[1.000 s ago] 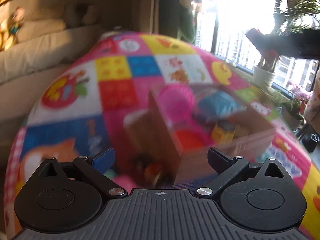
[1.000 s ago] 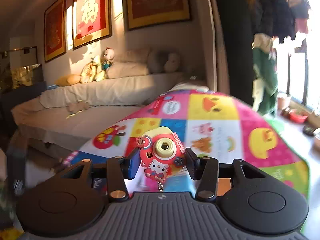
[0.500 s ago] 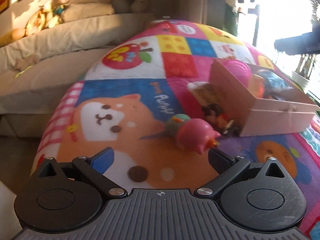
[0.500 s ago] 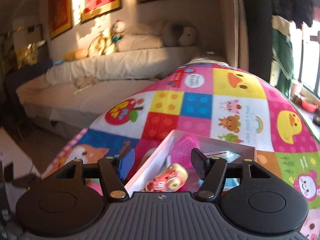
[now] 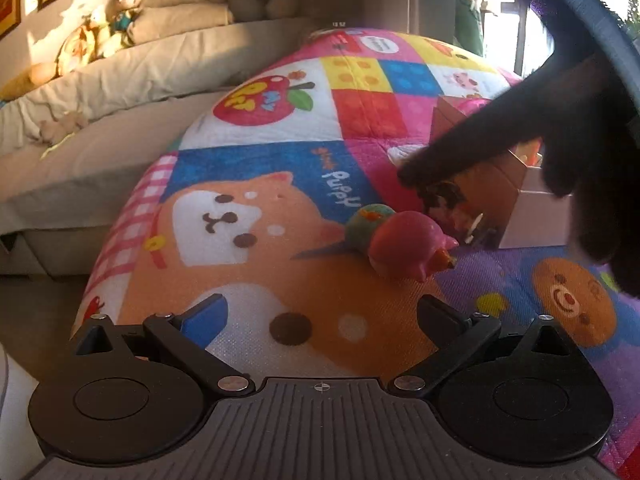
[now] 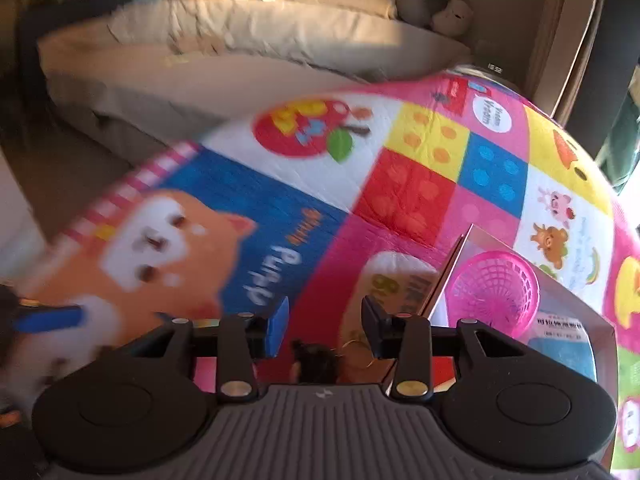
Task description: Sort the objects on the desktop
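Observation:
My left gripper (image 5: 322,314) is open and empty, low over the colourful play mat (image 5: 248,216). A pink toy (image 5: 404,250) and a green ball-like toy (image 5: 362,228) lie on the mat just ahead of it. A dark small toy (image 5: 444,198) lies beside the pink box (image 5: 532,220). The right gripper's dark body (image 5: 568,148) reaches over the box. In the right wrist view my right gripper (image 6: 324,330) is open and empty, over the mat left of the box (image 6: 452,264); a pink mesh basket (image 6: 494,290) sits inside. A dark toy (image 6: 316,362) shows below the jaws.
A beige sofa (image 5: 120,92) with stuffed toys (image 5: 120,4) runs behind the mat; it also shows in the right wrist view (image 6: 240,48). The mat's left edge (image 5: 120,240) drops to the floor. The left gripper's blue pad (image 6: 48,318) shows at far left.
My right gripper let go of the pink toy camera into the box, then swung left over the mat. My left gripper moved back from the box toward the pink toy.

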Demonstrator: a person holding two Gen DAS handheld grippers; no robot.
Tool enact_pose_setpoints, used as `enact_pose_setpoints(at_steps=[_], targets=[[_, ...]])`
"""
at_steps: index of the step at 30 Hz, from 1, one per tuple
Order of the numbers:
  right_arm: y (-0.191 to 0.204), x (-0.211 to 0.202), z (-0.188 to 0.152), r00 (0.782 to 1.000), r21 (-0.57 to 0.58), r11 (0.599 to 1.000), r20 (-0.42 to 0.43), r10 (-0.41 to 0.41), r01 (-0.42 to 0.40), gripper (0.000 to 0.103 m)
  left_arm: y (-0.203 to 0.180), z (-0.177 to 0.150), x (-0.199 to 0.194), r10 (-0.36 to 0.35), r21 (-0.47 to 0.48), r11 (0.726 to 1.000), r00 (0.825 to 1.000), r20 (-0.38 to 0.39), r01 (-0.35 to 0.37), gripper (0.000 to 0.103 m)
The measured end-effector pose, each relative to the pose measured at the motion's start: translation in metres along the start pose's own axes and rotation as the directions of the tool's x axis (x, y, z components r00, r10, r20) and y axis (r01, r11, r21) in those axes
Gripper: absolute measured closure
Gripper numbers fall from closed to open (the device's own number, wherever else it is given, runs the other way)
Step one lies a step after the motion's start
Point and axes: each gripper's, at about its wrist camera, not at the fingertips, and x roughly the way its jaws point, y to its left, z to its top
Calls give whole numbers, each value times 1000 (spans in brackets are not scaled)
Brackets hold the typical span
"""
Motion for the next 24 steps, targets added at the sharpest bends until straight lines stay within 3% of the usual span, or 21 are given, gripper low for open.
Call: enact_pose_setpoints(at_steps=[4,7,11,20,24], targets=[[8,6,-10,999,-27,1000,-43,4,-5,71,0,-1,1,-3,-5,1000,1000,0,3,0],[11,-16,-21,989,7,991,-69,130,-130,72,0,-1,2,-5,-4,1000,1000,-4,5,0],[8,-47,-48,972,9,977,-91,215,-215,73,-1,-2,2,-4,3,1000,1000,-8,4,0],[-39,-85,-122,984,120,982,-84,159,-149,73,-3,-2,2,6,14,1000,1000,-12,-6,0],[-54,-102,-138,991,151,980,3,131,-130,66,-5,-1,4,19,22,1000,1000,-21,-19,0]])
